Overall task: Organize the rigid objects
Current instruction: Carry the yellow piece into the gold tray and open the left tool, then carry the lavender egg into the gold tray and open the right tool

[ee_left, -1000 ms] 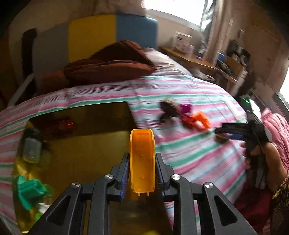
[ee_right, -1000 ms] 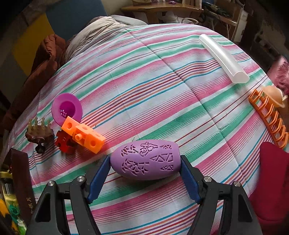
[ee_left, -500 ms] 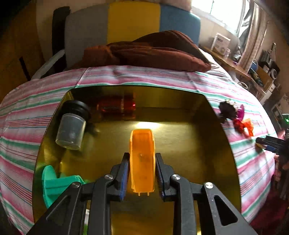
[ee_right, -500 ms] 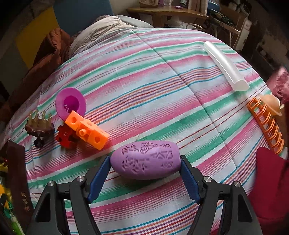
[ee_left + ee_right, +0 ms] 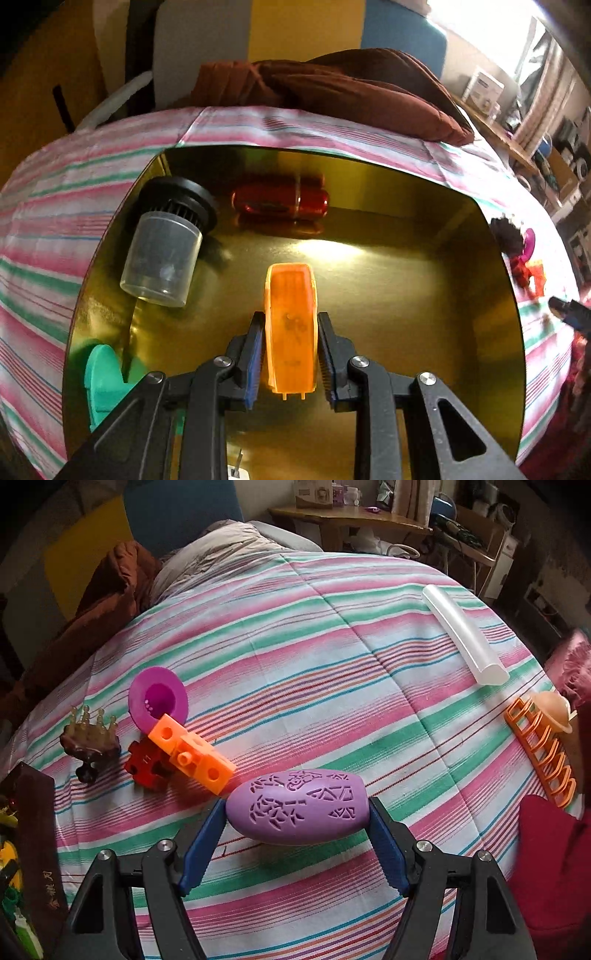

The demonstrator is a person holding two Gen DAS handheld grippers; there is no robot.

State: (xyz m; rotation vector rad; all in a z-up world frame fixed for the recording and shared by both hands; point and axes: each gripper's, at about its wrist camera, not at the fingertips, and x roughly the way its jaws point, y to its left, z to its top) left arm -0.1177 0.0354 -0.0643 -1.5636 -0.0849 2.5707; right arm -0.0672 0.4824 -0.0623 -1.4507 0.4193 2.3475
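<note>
Bed [image 5: 332, 635], striped cover, carrying everything. Gold box [image 5: 424, 280] seated at the left edge of the bed, open-topped, partly filled: clear jar [image 5: 162, 258] with black cap in the far-left corner, red case [image 5: 280, 201] against the far wall, green piece [image 5: 103, 376] at the near-left wall.

Left gripper [image 5: 290, 350] clenched on an orange clip [image 5: 291, 332], poised over the middle of the box floor, pointing steeply down. Clip not yet released; contact with the floor impossible to tell.

Right gripper [image 5: 297, 823] grasping a purple egg [image 5: 297, 806] by its two ends, above the near part of the bed, beside the box. Egg not yet in the box.

Left on the cover, largest first: clear tube [image 5: 463, 635] near the far-right edge; orange rack [image 5: 543, 753] at the right edge, with a peach cap [image 5: 554, 710] resting at its far end; orange block [image 5: 192, 751] near the box, touching a purple funnel [image 5: 159, 699] and lying over a red puzzle piece [image 5: 146, 768]; brown claw clip [image 5: 90, 738] just beside them.

Judgement: roughly a third done. Three items boxed, two in hand, seven loose. Next step likely release of the clip, then delivery of the egg.
</note>
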